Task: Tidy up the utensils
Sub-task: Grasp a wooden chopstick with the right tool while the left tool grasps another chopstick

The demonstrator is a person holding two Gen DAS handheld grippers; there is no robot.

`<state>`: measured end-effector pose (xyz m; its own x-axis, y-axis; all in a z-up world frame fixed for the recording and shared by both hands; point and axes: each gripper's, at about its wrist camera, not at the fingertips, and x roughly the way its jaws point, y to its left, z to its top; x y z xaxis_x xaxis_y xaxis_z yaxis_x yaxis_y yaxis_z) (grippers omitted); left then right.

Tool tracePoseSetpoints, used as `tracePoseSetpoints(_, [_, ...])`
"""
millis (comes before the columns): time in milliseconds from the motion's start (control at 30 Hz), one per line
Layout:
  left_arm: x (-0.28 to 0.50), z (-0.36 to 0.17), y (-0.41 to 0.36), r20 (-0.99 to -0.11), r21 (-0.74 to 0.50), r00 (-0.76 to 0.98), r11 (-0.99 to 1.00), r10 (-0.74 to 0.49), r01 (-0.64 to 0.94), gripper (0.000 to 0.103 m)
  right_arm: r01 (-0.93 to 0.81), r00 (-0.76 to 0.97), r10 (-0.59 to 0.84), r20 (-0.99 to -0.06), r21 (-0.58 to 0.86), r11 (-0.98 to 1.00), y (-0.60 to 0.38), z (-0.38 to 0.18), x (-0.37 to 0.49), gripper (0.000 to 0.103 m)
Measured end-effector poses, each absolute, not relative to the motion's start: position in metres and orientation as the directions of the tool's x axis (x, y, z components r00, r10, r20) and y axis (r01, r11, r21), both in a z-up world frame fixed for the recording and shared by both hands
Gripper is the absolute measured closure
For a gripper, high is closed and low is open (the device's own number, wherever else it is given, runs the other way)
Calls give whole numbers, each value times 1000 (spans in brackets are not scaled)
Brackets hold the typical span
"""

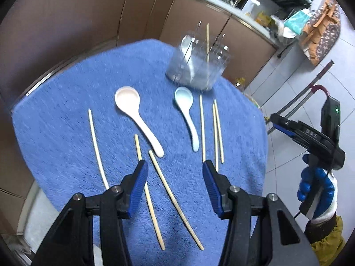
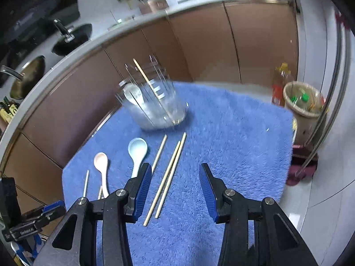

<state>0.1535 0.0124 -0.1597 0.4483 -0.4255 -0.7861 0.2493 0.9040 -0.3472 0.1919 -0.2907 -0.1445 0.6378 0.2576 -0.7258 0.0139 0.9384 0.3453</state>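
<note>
left wrist view
left gripper: hovering over the near edge of the blue towel, jaws standing wide, gripping nothing.
pink spoon: lying near the middle of the towel, bowl toward the far edge, handle pointing back at the gripper.
light blue spoon: lying just right of the pink one, bowl up close to the holder.
clear utensil holder: sitting at the far edge of the towel, blurred, carrying one upright chopstick and a white spoon.
loose chopsticks: one lying alone toward the left edge; two crossing under the gripper at the near edge; three lying side by side toward the right edge.
right gripper: hanging off the right edge of the towel, gripped by a blue-and-white gloved hand; i cannot tell how its jaws are standing from here.

right wrist view
right gripper: hovering over the near part of the towel, jaws standing wide, gripping nothing.
chopstick pair: lying touching side by side between the jaws, a third lying just left.
spoons: light blue and pink lying toward the left edge.
holder: sitting at the far edge, blurred.
left gripper: showing at the lower left, partly cut off.
</note>
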Motion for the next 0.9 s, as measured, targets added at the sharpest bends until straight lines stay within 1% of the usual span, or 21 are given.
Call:
tracePoseSetpoints(267, [176,-192,9,-831,-372,354,902,-429,220,54,20,475,303,-826,355,935,-271,-196,242,61])
tracePoseSetpoints(400, [180,-201,9,-839,-380,329,900,-432,213,55,23,433,292,-853,334,942,-263,-207,266,65])
tracePoseSetpoints(567, [185,-210,7,-850,-387,302,900,-432,200,55,24,387,240,-890,270,963,-254,-218,288,70])
tracePoseSetpoints(733, [188,-215,5,-856,-384,288,901,-430,202,55,10,357,199,-912,217,976,-243,-227,302,77])
tracePoseSetpoints(900, [194,-221,3,-864,-376,279,905,-420,198,56,-15,349,184,-919,191,982,-238,-228,309,80])
